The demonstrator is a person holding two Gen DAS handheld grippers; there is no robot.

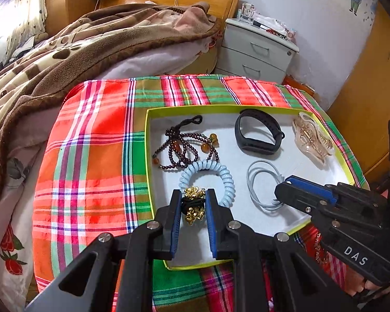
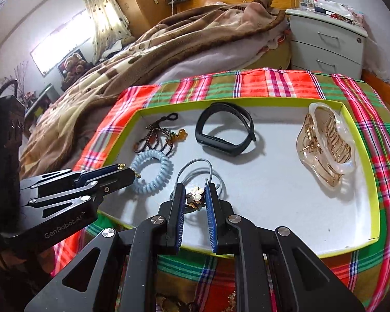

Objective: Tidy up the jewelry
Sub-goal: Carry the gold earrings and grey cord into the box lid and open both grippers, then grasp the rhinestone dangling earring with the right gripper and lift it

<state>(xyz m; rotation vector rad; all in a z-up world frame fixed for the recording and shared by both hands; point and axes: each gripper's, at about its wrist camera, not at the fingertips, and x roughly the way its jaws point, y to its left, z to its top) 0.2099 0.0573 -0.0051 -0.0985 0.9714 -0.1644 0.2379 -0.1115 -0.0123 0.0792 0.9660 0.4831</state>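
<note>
Tray (image 1: 322, 221) already held beads (image 1: 180, 144), coil tie (image 1: 218, 175), band (image 1: 257, 136), claw clip (image 1: 312, 137) and cord (image 1: 260, 184); my left gripper (image 1: 193, 202) pinched a gold-bell tie (image 1: 193, 206) and my right gripper (image 2: 196, 199) a flower piece (image 2: 195, 196), both low over the tray, unreleased.

Gold chain (image 1: 321, 249) mostly hidden behind right hand-held gripper (image 1: 282, 191); bedside-cabinet clutter (image 2: 332, 9) too small, perhaps jewelry.

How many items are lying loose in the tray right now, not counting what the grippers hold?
5: bead necklace far left, black band far middle, hair claw far right, spiral hair tie and grey cord near.
</note>
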